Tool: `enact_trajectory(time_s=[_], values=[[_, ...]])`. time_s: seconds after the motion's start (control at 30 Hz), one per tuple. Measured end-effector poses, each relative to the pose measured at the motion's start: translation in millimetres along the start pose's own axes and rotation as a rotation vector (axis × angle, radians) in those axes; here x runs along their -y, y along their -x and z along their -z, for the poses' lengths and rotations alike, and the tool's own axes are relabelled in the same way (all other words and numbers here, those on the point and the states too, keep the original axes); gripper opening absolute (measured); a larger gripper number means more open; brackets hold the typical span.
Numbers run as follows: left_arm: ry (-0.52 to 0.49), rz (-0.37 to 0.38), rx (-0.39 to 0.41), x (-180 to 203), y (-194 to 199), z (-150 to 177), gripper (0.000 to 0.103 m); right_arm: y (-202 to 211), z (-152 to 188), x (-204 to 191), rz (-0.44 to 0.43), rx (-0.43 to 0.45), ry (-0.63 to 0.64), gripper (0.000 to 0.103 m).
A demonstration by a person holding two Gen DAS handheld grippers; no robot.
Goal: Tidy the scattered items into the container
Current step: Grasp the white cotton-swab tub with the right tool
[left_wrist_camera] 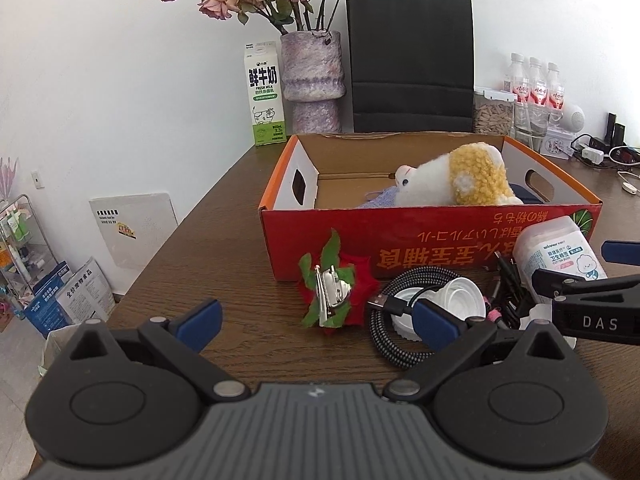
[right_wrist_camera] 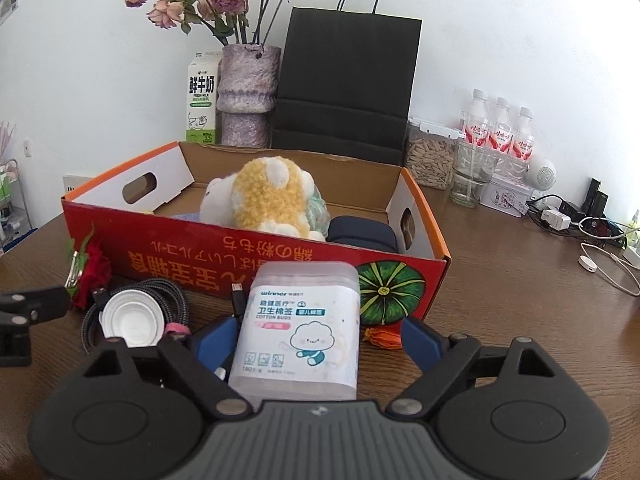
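Note:
A red cardboard box (left_wrist_camera: 400, 240) stands on the wooden table with a yellow-and-white plush toy (left_wrist_camera: 472, 176) inside. In front of it lie a red felt flower clip (left_wrist_camera: 336, 292), a coiled braided cable (left_wrist_camera: 384, 332) and a white lid (left_wrist_camera: 456, 300). My left gripper (left_wrist_camera: 318, 324) is open, low over the table, with the flower clip just ahead between its fingers. My right gripper (right_wrist_camera: 318, 342) is open around an upright cotton bud tub (right_wrist_camera: 300, 328). Its left pad is at the tub's side and a gap shows at the right pad. A small orange item (right_wrist_camera: 384, 336) lies beside the tub.
Behind the box stand a milk carton (left_wrist_camera: 264, 96), a vase of dried roses (left_wrist_camera: 312, 80) and a black paper bag (left_wrist_camera: 410, 64). Water bottles (right_wrist_camera: 496, 136), a seed jar (right_wrist_camera: 430, 160) and chargers with cables (right_wrist_camera: 592, 232) fill the right. The table's left edge (left_wrist_camera: 160, 248) drops to the floor.

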State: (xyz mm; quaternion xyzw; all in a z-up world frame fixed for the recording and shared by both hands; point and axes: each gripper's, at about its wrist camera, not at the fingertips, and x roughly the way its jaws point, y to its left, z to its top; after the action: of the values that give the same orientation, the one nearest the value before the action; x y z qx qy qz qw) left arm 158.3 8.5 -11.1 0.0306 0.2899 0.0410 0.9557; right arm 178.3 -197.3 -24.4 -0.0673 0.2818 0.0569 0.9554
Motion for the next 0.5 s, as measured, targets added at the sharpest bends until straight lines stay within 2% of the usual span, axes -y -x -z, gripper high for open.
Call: enact_trajectory(time_s=[0.13, 0.17, 0.2, 0.5], values=[[0.007, 0.008, -0.011, 0, -1, 1, 0.103, -6, 1, -1, -0.012, -0.023, 0.005, 0.08], [0.005, 0.011, -0.011, 1, -1, 1, 0.103, -8, 2, 0, -0.021, -0.033, -0.002, 0.069], [0.002, 0.013, -0.01, 2, -1, 1, 0.103, -9, 2, 1, -0.034, -0.041, -0.014, 0.066], [-0.02, 0.044, -0.006, 16, -4, 1, 0.103, 7, 6, 10, -0.045, 0.012, -0.036, 0.065]])
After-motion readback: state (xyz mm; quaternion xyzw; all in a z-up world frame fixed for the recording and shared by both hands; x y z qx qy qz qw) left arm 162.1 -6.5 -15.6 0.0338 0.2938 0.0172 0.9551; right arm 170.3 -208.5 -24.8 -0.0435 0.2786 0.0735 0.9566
